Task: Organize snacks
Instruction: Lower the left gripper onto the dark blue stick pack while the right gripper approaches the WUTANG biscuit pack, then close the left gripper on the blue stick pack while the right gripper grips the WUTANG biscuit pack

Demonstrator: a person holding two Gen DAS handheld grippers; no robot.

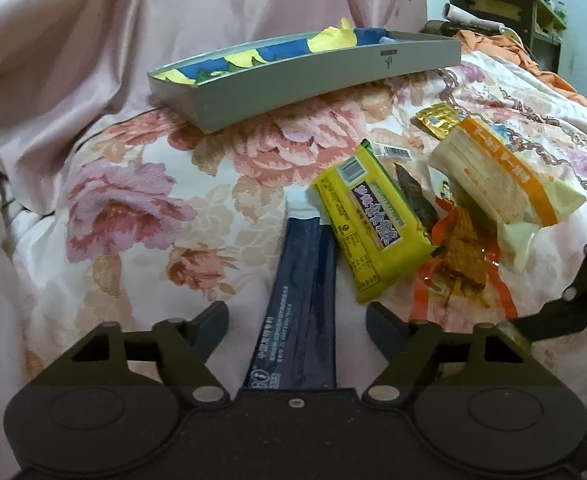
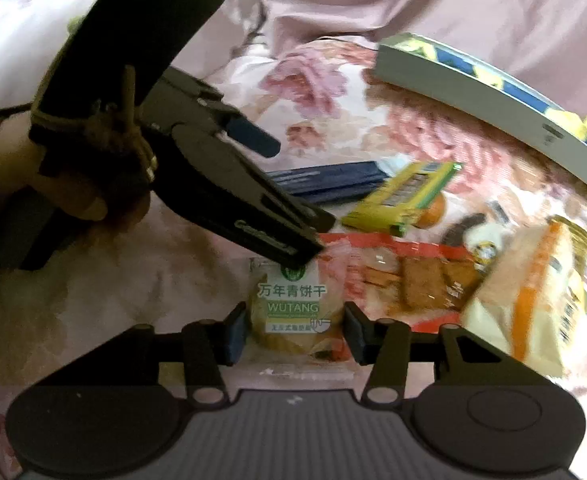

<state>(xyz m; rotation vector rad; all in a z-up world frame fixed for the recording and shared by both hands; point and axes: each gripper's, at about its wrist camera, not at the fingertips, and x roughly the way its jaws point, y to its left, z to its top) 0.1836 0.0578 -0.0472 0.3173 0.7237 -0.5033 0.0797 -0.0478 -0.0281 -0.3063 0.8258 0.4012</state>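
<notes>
A long dark blue packet lies on the flowered bedspread between the fingers of my left gripper, with a gap on each side, so the gripper is open. In the right wrist view a round biscuit packet printed WUTANG sits between the pads of my right gripper, which press on its wrapper on both sides. Beside them lie a yellow packet, a clear packet of orange tofu pieces and an orange-and-cream packet. The left gripper crosses the upper left of the right wrist view.
A long grey tray lined in blue and yellow stands further back on the bed. A small gold packet lies behind the snack pile. Pink curtain cloth hangs behind, and a hand holds the left gripper.
</notes>
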